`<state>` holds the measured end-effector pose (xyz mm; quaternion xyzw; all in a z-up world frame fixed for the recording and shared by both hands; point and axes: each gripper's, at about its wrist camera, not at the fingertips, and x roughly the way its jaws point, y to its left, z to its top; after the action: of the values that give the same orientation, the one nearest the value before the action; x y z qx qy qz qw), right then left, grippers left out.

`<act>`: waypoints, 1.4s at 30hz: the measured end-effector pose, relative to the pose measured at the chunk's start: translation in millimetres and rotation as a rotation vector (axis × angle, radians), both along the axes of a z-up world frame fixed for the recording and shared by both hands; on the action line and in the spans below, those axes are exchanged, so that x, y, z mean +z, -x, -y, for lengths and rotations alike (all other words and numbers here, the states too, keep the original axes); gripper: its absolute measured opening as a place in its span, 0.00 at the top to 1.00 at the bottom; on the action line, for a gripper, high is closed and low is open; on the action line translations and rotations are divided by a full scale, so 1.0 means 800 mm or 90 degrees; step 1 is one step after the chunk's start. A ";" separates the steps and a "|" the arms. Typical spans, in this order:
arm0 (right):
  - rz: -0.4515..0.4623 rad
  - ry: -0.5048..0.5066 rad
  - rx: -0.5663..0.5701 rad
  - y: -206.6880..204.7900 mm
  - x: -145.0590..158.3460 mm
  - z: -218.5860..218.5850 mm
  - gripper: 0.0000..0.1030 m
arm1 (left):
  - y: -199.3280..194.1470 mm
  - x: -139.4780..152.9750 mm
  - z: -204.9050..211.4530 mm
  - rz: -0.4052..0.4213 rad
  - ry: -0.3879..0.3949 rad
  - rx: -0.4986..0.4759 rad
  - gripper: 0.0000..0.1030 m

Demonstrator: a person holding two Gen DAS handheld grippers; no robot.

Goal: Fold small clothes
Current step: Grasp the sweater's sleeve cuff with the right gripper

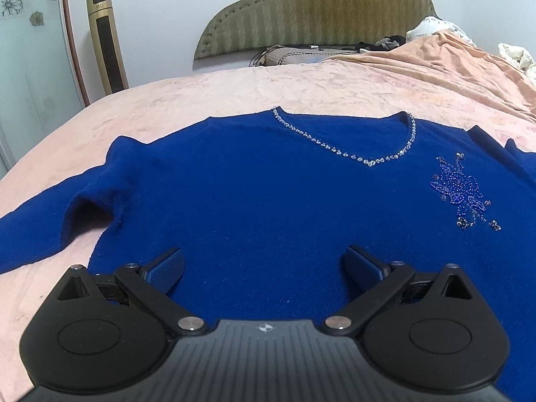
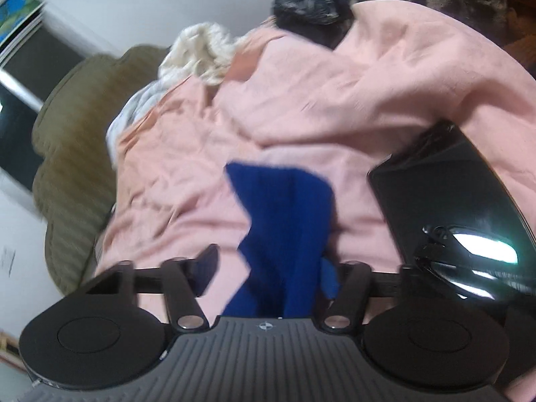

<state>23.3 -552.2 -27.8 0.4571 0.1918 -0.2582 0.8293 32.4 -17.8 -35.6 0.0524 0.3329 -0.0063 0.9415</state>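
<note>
Sweater (image 1: 254,194) lies flat, front up, on the bed (image 1: 187,90), its body right under my left hand-held gripper (image 1: 264,266), whose fingers are spread wide and hold nothing. Neckline points away from me toward the headboard (image 1: 315,10). My right hand-held gripper (image 2: 268,274), also spread, has a sleeve (image 2: 281,214) running straight out between its fingers, so that hand is nearer the sleeve.

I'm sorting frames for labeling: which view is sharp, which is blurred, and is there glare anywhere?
Left wrist view: sharp, with the blue sweater and its beaded neckline crisp, though fisheye bends the bed edge. Right wrist view: motion-blurred throughout, the blue sleeve smeared, and bright glare on the glossy black object at right.
</note>
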 end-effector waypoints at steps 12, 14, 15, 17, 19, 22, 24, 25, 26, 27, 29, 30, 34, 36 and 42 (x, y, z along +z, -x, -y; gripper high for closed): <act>0.060 0.187 -0.060 0.029 0.076 -0.010 0.90 | -0.001 0.000 0.001 -0.001 0.001 0.000 0.00; 0.036 0.269 -0.089 0.041 0.099 -0.031 0.90 | -0.001 0.001 0.003 -0.003 -0.005 -0.001 0.00; 0.017 0.323 -0.087 0.041 0.110 -0.049 0.90 | 0.000 0.002 0.004 -0.005 -0.010 -0.003 0.00; -0.027 0.445 -0.032 0.032 0.126 -0.098 0.90 | 0.004 0.007 0.007 -0.010 -0.029 -0.019 0.00; -0.056 0.593 0.068 0.006 0.132 -0.173 0.89 | 0.009 0.012 0.010 -0.008 -0.051 -0.032 0.00; -0.067 0.752 0.284 -0.022 0.106 -0.290 0.80 | 0.018 0.021 0.007 0.006 -0.072 -0.035 0.00; -0.089 0.811 0.462 -0.034 0.068 -0.360 0.77 | 0.022 0.027 -0.001 0.006 -0.075 -0.036 0.00; -0.109 0.823 0.555 -0.037 0.045 -0.391 0.69 | 0.023 0.029 -0.005 0.005 -0.074 -0.035 0.00; -0.131 0.831 0.618 -0.039 0.024 -0.416 0.61 | 0.024 0.030 -0.010 0.002 -0.071 -0.033 0.00; -0.149 0.836 0.659 -0.038 0.008 -0.433 0.58 | 0.025 0.032 -0.017 -0.002 -0.067 -0.031 0.00; -0.162 0.826 0.698 -0.033 -0.006 -0.450 0.53 | 0.024 0.031 -0.026 -0.010 -0.059 -0.027 0.00; -0.159 0.800 0.701 -0.029 -0.005 -0.448 0.51 | 0.023 0.030 -0.031 -0.015 -0.054 -0.023 0.00; -0.113 0.614 0.686 -0.027 0.026 -0.406 0.43 | 0.016 0.024 -0.043 -0.041 -0.022 -0.008 0.00; -0.091 0.577 0.643 -0.025 0.039 -0.410 0.42 | 0.016 0.023 -0.045 -0.051 -0.006 -0.007 0.00; -0.122 0.737 0.643 -0.048 0.020 -0.473 0.44 | 0.023 0.029 -0.045 -0.033 -0.024 -0.005 0.00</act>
<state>61.9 -173.6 -11.4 -0.2167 0.2824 0.0536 0.9330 13.7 18.4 -12.3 0.0717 0.3570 -0.0052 0.9313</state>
